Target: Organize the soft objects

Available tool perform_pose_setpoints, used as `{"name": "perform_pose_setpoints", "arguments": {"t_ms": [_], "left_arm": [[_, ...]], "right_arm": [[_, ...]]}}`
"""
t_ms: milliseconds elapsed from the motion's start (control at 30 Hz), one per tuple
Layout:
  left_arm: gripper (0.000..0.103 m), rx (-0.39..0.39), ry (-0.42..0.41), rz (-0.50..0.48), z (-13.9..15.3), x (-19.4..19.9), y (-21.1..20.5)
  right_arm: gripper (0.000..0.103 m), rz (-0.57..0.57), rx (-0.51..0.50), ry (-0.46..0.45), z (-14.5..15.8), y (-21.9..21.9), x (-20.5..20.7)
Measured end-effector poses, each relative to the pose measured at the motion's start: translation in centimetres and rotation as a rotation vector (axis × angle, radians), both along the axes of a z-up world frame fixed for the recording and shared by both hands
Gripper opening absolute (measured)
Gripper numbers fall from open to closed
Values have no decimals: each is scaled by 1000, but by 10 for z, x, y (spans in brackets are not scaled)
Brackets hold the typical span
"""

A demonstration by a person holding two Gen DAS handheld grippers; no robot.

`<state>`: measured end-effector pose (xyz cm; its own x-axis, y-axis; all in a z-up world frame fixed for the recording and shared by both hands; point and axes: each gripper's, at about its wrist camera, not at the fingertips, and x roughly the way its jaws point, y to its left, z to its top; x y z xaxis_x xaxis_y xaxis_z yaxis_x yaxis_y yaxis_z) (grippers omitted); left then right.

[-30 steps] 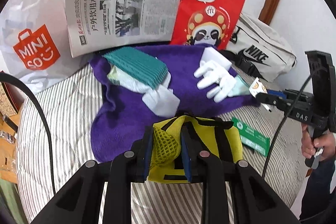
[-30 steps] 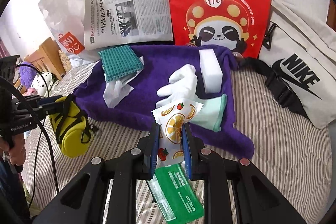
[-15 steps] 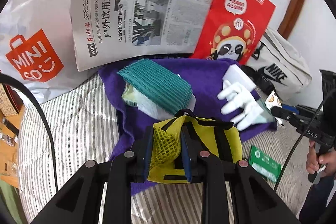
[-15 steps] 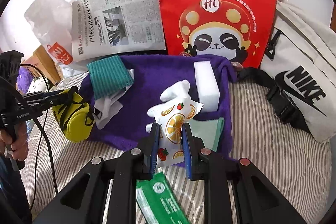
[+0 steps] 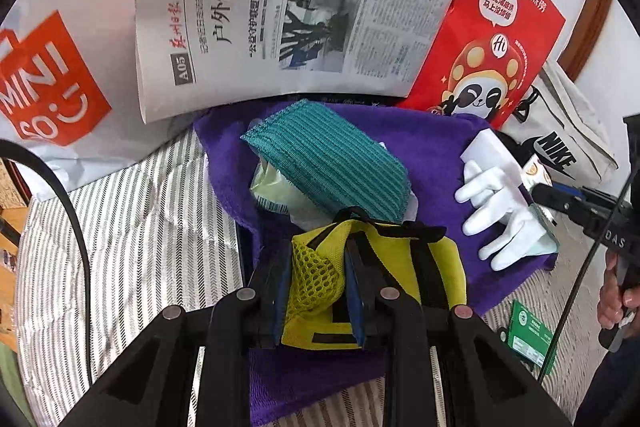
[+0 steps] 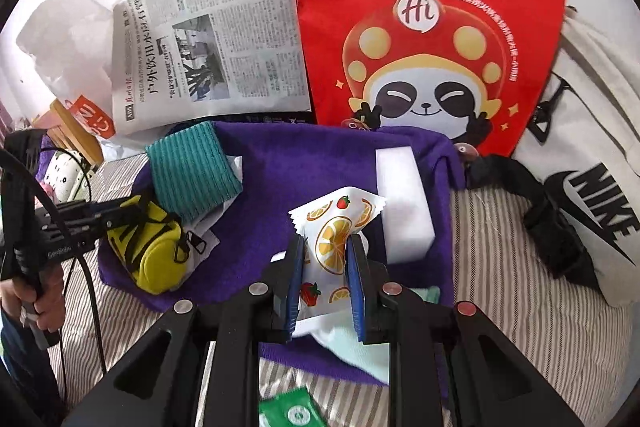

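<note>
Yellow mesh pouch (image 5: 372, 267) is pinched in the left tongs (image 5: 316, 291), hanging over the near edge of the purple towel (image 5: 432, 147) on the striped bed (image 5: 132, 227). Right tongs (image 6: 325, 279) grip a fruit-print sachet (image 6: 336, 227) (oranges and strawberries) above the same towel, just beside the white sponge block (image 6: 404, 203). Teal ribbed cloth (image 5: 328, 163) and white glove (image 5: 496, 215) lie on the towel.

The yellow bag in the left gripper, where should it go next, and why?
Probably lower it a little and let go. The left gripper is shut on the yellow bag, which already hangs over the purple towel, beside the teal cloth. The other soft things, such as the white glove, lie on that towel too, so it looks like the gathering place.
</note>
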<state>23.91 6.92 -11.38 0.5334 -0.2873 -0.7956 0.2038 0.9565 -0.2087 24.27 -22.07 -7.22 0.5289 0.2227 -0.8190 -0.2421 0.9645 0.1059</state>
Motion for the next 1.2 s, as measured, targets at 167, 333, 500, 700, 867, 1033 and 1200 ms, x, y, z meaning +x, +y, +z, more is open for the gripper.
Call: {"name": "perform_pose_setpoints", "arguments": {"t_ms": [167, 333, 500, 700, 867, 1033, 1200], "left_arm": [[24, -4, -4, -1, -5, 3, 0], [24, -8, -10, -3, -5, 8, -3], [27, 8, -6, -10, -8, 7, -4], [35, -4, 11, -6, -7, 5, -2], [50, -16, 4, -8, -3, -1, 0], [55, 7, 0, -10, 3, -5, -2], [55, 35, -3, -3, 8, -11, -1]], "right_arm": [[22, -1, -17, 10, -8, 7, 20], [22, 12, -56, 7, -15, 19, 43], [22, 10, -77, 67, -37, 24, 65], [25, 2, -89, 102, -54, 23, 73], [35, 18, -100, 105, -53, 27, 77], [50, 12, -89, 107, -47, 26, 71], [52, 3, -85, 104, -36, 25, 61]]}}
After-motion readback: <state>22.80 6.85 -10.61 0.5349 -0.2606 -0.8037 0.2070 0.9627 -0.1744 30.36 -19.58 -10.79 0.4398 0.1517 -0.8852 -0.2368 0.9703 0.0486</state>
